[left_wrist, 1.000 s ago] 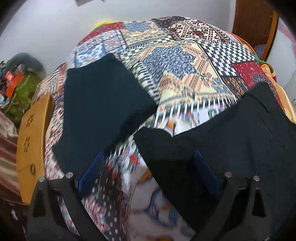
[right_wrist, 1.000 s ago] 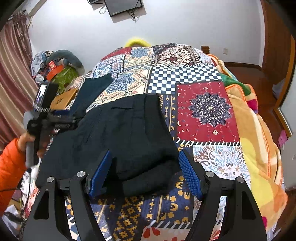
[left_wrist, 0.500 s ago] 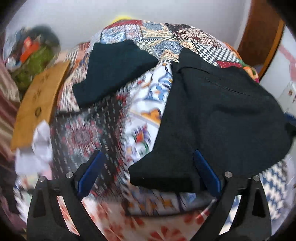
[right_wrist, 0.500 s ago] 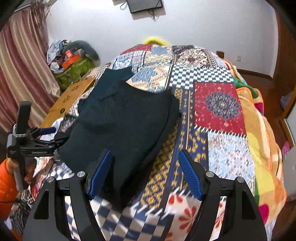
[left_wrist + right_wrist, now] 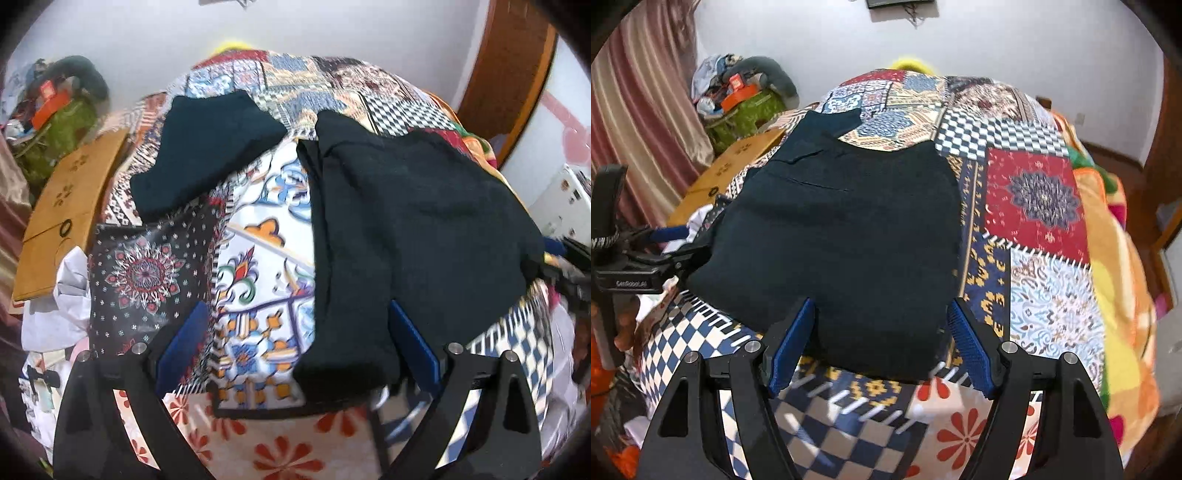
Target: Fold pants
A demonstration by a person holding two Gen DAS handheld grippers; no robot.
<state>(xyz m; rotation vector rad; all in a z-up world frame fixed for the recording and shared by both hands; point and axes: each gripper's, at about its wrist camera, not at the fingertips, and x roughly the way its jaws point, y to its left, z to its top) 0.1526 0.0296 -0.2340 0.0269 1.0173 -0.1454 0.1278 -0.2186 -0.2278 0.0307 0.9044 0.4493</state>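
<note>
Patchwork quilt (image 5: 1038, 192) bears dark pants (image 5: 849, 236), seemingly folded, both tools spread.

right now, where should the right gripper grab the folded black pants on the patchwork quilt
Grip the rounded near edge of the folded black pants, coming in low from the quilt's near side. That thick edge already sits between the open fingers of the right gripper, so closing there should catch all the layers.

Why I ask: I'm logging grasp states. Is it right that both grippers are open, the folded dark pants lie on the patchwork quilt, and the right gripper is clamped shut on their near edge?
Not quite. The right gripper is open, not clamped: in the right wrist view its blue pads sit apart on either side of the pants. The left gripper is open too, and the pants do lie on the quilt.
</note>
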